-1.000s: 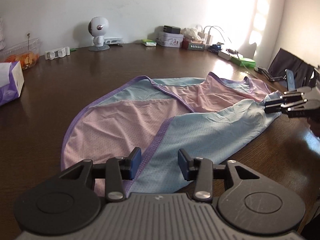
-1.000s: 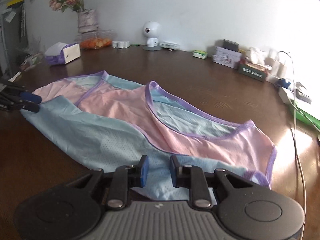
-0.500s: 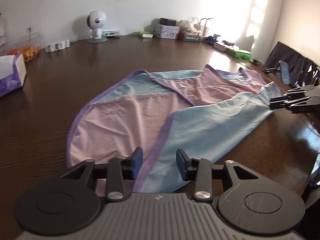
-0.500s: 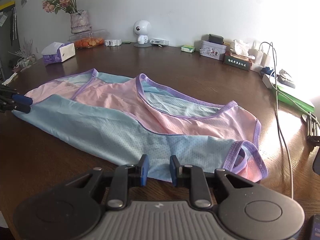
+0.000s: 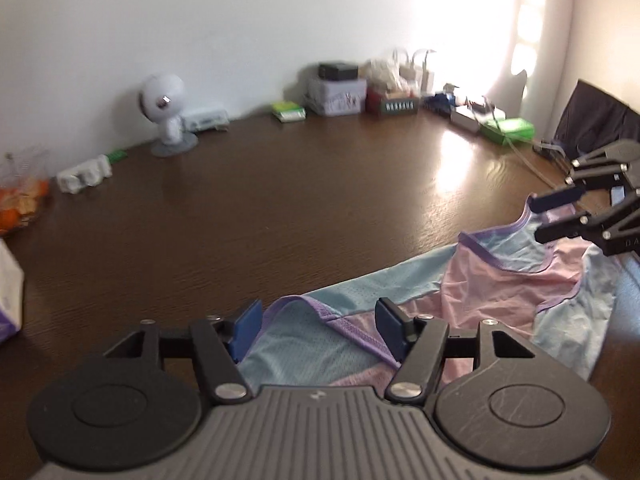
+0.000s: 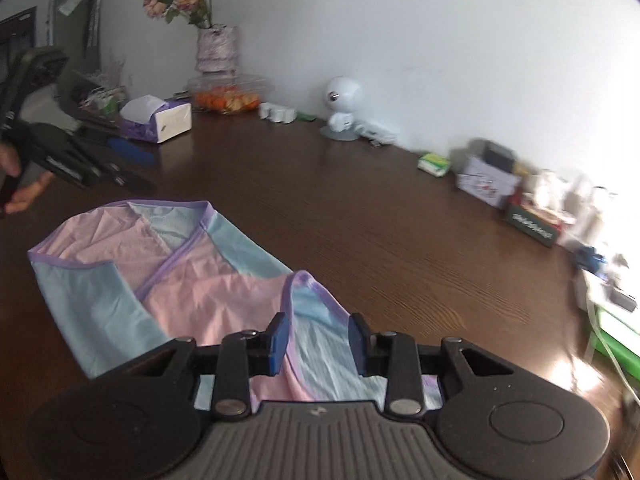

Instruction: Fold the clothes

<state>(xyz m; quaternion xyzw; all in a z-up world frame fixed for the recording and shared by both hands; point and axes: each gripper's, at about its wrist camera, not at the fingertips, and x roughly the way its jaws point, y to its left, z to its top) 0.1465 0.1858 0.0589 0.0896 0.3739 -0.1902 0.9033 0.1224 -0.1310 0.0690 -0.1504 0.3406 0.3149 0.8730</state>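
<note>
A pink and light-blue mesh garment with purple trim lies in a narrow band on the dark wooden table. My left gripper hangs over its left end. Its jaws are opening, and a raised purple hem sits loose between them, free of the pads. My right gripper hovers over the other end, jaws also opening, with fabric below and between them but not pinched. Each gripper shows in the other's view: the right and the left, the latter held by a hand.
Along the back wall stand a white round-headed figure, a fruit bowl, a vase of flowers, a tissue box and tins and boxes. Cables and a green item lie right, beside a dark chair.
Both grippers have risen, swung toward the back of the table and spread their jaws wider. The garment, wide before, now lies as a narrower folded band.
</note>
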